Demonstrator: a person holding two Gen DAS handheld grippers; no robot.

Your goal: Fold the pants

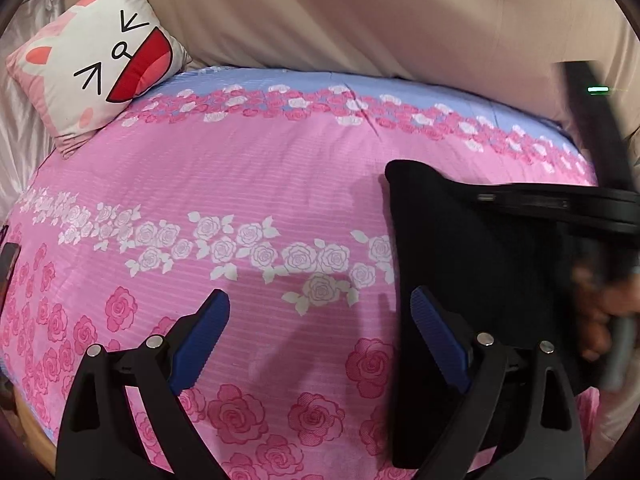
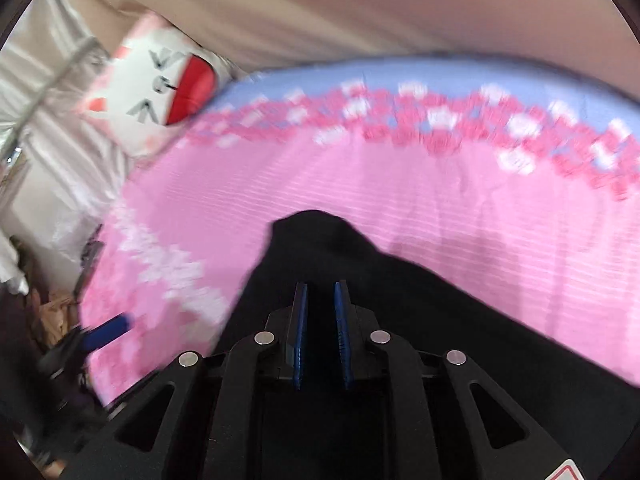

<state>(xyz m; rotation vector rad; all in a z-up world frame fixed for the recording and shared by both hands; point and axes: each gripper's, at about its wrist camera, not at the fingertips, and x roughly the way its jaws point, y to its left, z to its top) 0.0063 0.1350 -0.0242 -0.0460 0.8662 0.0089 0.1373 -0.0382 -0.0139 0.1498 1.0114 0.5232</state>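
Observation:
The black pants (image 1: 472, 248) lie folded on the pink floral bedspread (image 1: 248, 184), at the right of the left wrist view. My left gripper (image 1: 320, 304) is open and empty above the spread, its right finger at the pants' left edge. The right gripper's body (image 1: 592, 208) and the hand holding it show blurred over the pants. In the right wrist view my right gripper (image 2: 321, 300) has its jaws nearly closed, a small gap between the blue pads, low over the black pants (image 2: 360, 264). I cannot tell whether cloth is pinched. The view is motion-blurred.
A cat-face cushion (image 1: 100, 68) leans at the bed's far left corner, also in the right wrist view (image 2: 160, 88). A beige padded headboard (image 1: 360, 16) runs along the far side. The bed's left edge drops to clutter (image 2: 48, 312). My left gripper's finger (image 2: 108, 330) shows there.

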